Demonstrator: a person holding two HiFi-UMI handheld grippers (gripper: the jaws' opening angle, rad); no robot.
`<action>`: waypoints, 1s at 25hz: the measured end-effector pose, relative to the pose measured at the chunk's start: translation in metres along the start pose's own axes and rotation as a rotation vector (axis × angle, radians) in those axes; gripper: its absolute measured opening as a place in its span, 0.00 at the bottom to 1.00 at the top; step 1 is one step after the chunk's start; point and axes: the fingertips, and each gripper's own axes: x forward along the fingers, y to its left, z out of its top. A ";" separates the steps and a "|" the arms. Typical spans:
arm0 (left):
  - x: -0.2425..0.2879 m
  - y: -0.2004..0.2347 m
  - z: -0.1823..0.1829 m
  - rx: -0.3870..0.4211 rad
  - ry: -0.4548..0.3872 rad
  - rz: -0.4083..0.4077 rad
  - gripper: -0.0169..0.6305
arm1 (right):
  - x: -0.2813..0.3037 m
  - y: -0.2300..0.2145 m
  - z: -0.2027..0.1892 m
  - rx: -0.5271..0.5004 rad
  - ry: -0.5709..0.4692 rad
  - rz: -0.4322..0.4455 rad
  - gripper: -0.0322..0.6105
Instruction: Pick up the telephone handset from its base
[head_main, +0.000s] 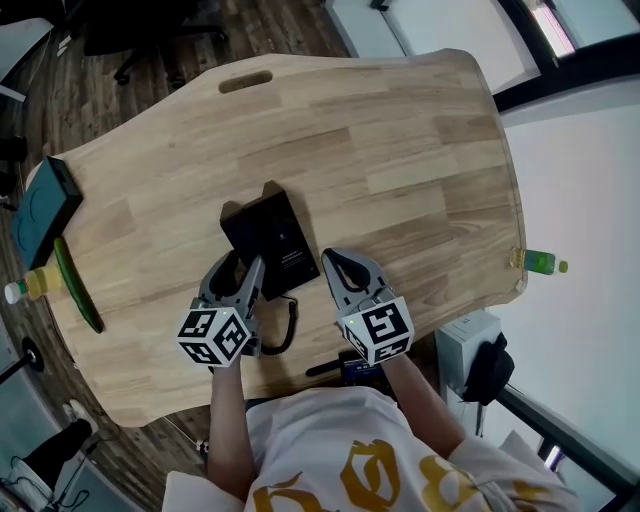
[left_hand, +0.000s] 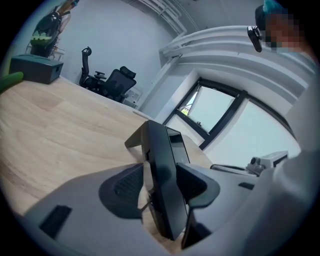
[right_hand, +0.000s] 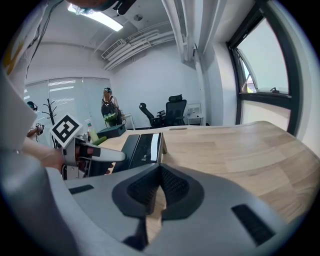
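Straddling the black telephone handset (left_hand: 162, 175), the left gripper (head_main: 240, 262) sits at the lower centre of the head view with its jaws spread wide. In the left gripper view the handset runs up the middle of the frame between the two pads. A sliver of pale wood shows between the left pad and the handset, while the right pad stands right against its other side; I cannot tell whether that pad touches it. The handset lies along the left side of the telephone base (head_main: 278, 235), a dark slab in the middle of the wooden table (head_main: 400, 150). A coiled black cord (head_main: 287, 328) curls on the wood just below the base, between the two grippers.

The right gripper (head_main: 337, 258) rests just right of the base, near its lower right corner. In the right gripper view its pads meet at the tips with nothing between them, and only bare table shows through the narrow gap further back.

At the left edge of the head view a dark teal box (head_main: 45, 205) sits on the table's corner, with a long green object (head_main: 78, 285) and a yellow-filled bottle (head_main: 30, 285) just below it. A green bottle (head_main: 540, 262) lies at the table's right edge. In the right gripper view a person (right_hand: 107, 107) stands beyond the table's far end.
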 end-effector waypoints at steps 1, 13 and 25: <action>0.002 0.000 0.000 -0.004 0.000 -0.004 0.33 | 0.001 -0.001 0.000 0.000 0.001 -0.001 0.06; 0.007 -0.001 0.001 -0.053 0.011 -0.052 0.25 | 0.001 -0.001 0.000 0.000 0.007 -0.002 0.06; -0.001 -0.005 0.003 -0.008 0.032 -0.031 0.20 | -0.003 0.004 0.005 -0.007 -0.005 0.002 0.06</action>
